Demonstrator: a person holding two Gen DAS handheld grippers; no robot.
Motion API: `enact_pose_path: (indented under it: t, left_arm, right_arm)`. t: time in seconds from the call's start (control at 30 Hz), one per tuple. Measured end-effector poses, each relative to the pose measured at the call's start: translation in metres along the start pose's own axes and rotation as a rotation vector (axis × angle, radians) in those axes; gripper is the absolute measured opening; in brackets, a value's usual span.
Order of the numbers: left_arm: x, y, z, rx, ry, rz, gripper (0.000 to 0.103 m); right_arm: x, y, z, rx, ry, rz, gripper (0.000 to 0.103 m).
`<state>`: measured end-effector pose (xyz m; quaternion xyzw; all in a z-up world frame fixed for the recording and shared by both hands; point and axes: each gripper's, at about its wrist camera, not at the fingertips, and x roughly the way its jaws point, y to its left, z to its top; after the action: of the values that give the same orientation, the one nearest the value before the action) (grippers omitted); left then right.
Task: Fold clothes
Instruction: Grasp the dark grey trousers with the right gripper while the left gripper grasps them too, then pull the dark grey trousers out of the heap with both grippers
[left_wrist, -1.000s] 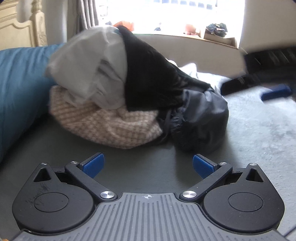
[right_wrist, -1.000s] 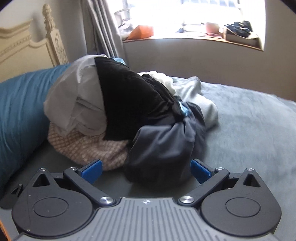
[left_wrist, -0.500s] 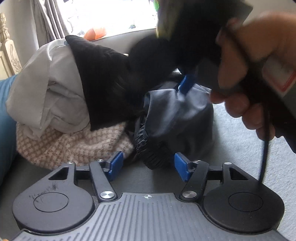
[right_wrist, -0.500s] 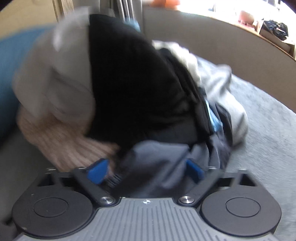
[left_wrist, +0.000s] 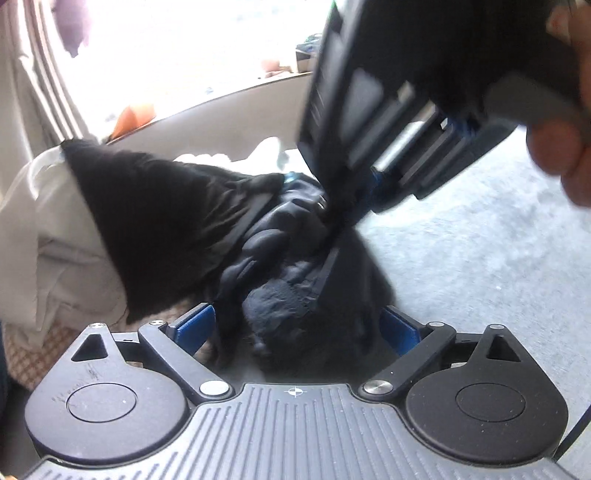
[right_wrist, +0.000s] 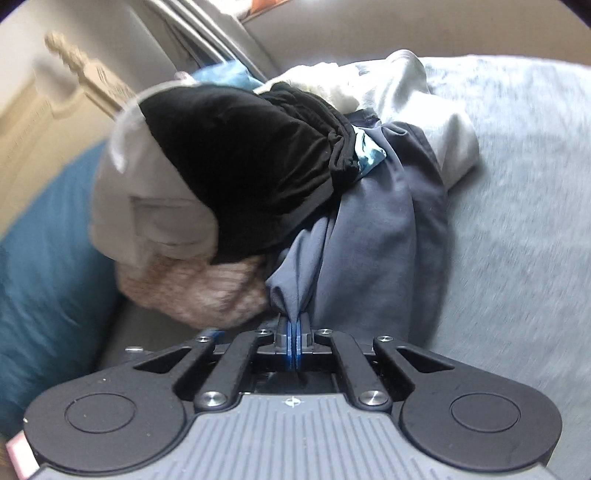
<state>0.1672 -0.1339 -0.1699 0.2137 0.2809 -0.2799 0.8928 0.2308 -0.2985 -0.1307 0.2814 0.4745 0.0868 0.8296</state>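
Observation:
A heap of clothes lies on the bed: a black garment (right_wrist: 240, 166) on top, a light grey one (right_wrist: 147, 206) to its left, a pink checked one (right_wrist: 207, 291) underneath. A slate-blue garment (right_wrist: 369, 240) hangs down the front. My right gripper (right_wrist: 294, 332) is shut on a pinched fold of the slate-blue garment (left_wrist: 288, 280); from the left wrist it shows as the right gripper (left_wrist: 343, 218) with a hand (left_wrist: 565, 162) on it. My left gripper (left_wrist: 295, 326) straddles the garment's lower bulge, its jaws opening, and its pads do not clamp the cloth.
A teal pillow (right_wrist: 48, 258) lies left of the heap, below a cream headboard (right_wrist: 74, 85). The grey bed cover (right_wrist: 517, 221) stretches to the right. A windowsill (left_wrist: 221, 99) with small items runs behind the bed.
My right gripper came forward into the heap and shut on the slate-blue garment. My left gripper came in close, so the garment's bulge now sits between its fingers; they narrowed, then widened again.

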Motion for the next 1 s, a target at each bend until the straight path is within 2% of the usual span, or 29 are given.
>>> enact_pose_path:
  t: [0.07,0.13,0.27,0.33,0.5,0.73,1.0]
  left_arm:
    - [-0.003,-0.006,-0.002,0.032,-0.001,0.001,0.064]
    - [-0.001,-0.007,-0.003,0.038,0.016,0.025,0.048]
    - [0.001,0.009,-0.002,-0.083,0.032,0.002,0.027]
    - [-0.004,0.012,-0.003,-0.107,0.032,-0.030,0.017]
    - [-0.031,0.006,-0.010,-0.088,0.010,-0.131,0.014]
    - [-0.063,0.027,-0.018,-0.142,-0.028,-0.229,0.012]
    - [-0.132,0.035,-0.036,-0.132,-0.089,-0.366,0.012]
  right_arm:
    - [-0.009,0.000,-0.005,0.023,0.000,0.035,0.001]
    - [-0.013,0.002,-0.009,0.025,0.008,0.048,0.000]
    - [-0.014,0.001,-0.012,0.035,0.010,0.053,0.000]
    - [-0.015,0.001,-0.012,0.042,0.004,0.061,0.000]
    - [-0.022,0.013,-0.019,0.020,0.002,0.076,0.000]
    - [-0.043,0.034,-0.042,0.004,0.009,0.097,0.000]
    - [-0.078,0.076,-0.086,0.043,0.001,0.120,0.000]
